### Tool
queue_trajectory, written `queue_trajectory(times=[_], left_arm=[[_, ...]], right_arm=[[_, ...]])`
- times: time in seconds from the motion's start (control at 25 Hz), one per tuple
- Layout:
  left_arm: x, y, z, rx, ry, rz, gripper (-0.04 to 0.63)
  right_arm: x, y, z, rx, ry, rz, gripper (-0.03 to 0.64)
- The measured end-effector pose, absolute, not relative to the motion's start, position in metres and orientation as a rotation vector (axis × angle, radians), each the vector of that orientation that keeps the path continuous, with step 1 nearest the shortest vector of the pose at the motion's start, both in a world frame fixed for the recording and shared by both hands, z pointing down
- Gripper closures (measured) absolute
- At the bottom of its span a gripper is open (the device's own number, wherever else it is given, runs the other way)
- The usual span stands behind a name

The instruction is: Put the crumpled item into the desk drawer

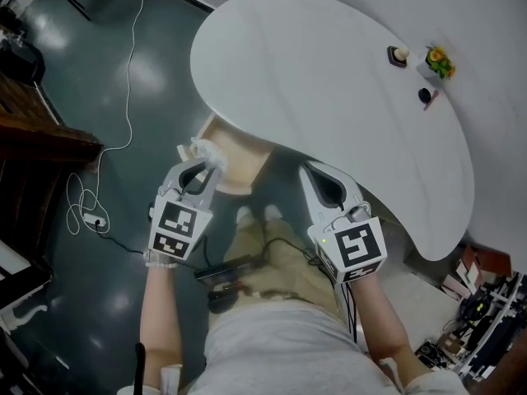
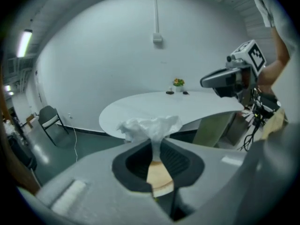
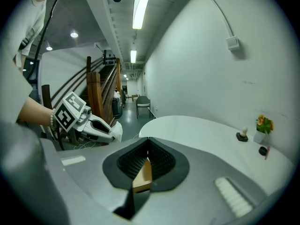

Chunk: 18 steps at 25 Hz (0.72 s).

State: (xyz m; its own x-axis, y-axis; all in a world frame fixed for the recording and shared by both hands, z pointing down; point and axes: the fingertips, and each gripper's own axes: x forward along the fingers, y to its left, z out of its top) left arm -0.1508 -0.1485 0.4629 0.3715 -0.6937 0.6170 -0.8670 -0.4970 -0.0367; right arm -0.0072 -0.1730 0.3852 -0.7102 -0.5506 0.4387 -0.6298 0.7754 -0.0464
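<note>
A crumpled white paper wad (image 1: 204, 150) sticks out of the tips of my left gripper (image 1: 207, 165), which is shut on it. It hangs over the open light-wood desk drawer (image 1: 240, 153) that juts from under the white table (image 1: 329, 89). In the left gripper view the wad (image 2: 150, 127) bulges above the closed jaws, and the drawer wood (image 2: 158, 173) shows below. My right gripper (image 1: 307, 174) is shut and holds nothing, just right of the drawer; its own view shows the jaws meeting (image 3: 148, 143) and the left gripper (image 3: 96, 127) off to the left.
On the table's far right stand a small figure on a black base (image 1: 398, 54), a potted flower (image 1: 438, 60) and a black object (image 1: 424, 95). A white cable and plug (image 1: 89, 217) lie on the dark floor at left. The person's legs are below the drawer.
</note>
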Motion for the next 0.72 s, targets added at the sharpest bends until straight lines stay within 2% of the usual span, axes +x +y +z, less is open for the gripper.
queue_trajectory(times=[0.44, 0.72], left_arm=[[-0.147, -0.163, 0.557, 2.272, -1.102, 1.013, 0.551], [-0.143, -0.175, 0.610, 2.246, -0.935, 1.222, 0.550]], right_arm=[[0.004, -0.173, 0.407, 0.983, -2.514, 0.337, 0.612], [0.014, -0.171, 0.424, 1.036, -2.459, 0.402, 0.612]])
